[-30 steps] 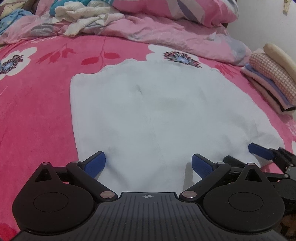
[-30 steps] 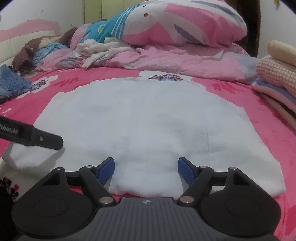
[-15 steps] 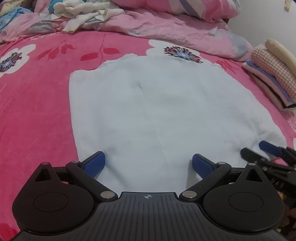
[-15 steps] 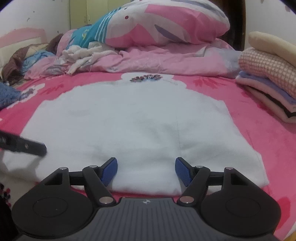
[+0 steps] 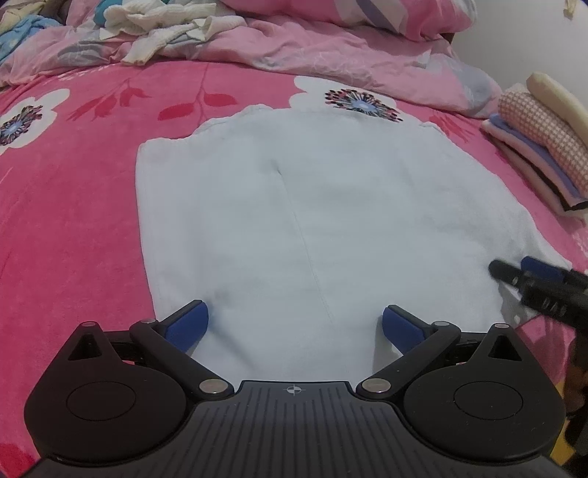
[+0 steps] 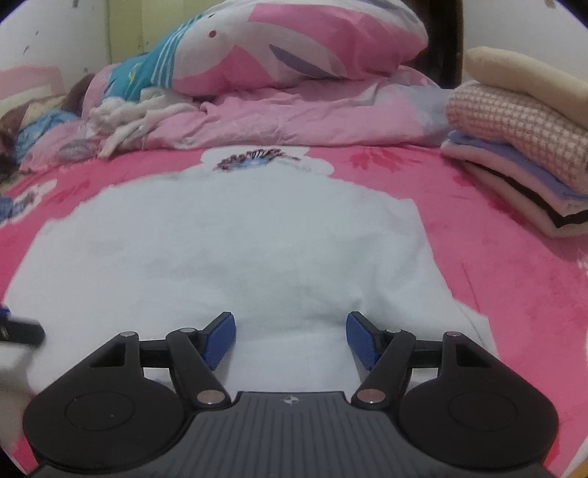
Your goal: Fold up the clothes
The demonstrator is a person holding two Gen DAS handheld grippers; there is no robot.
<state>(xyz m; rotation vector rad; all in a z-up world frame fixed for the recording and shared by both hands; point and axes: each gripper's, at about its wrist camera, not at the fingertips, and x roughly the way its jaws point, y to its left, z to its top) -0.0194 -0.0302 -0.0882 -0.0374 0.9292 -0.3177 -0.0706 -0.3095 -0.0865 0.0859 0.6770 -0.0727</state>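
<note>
A white garment [image 5: 312, 220] lies spread flat on the pink flowered bedspread [image 5: 66, 206]. My left gripper [image 5: 294, 323] hovers open over its near hem, left of the middle seam, with only cloth showing between the blue pads. My right gripper [image 6: 291, 336] is open too, low over the near hem towards the garment's [image 6: 239, 250] right corner. In the left wrist view the right gripper [image 5: 514, 270] shows at the garment's near right corner. Neither pair of pads pinches the cloth.
A stack of folded clothes [image 5: 540, 147] [image 6: 514, 154] sits on the bed right of the garment. A crumpled pink duvet [image 6: 312, 114], a pillow [image 6: 294, 40] and loose unfolded clothes [image 5: 165, 29] fill the back. Bare bedspread lies left and right of the garment.
My right gripper has slid to the right along the near hem, towards the garment's right corner, and its jaws have narrowed slightly. The left gripper has stayed in place, still open.
</note>
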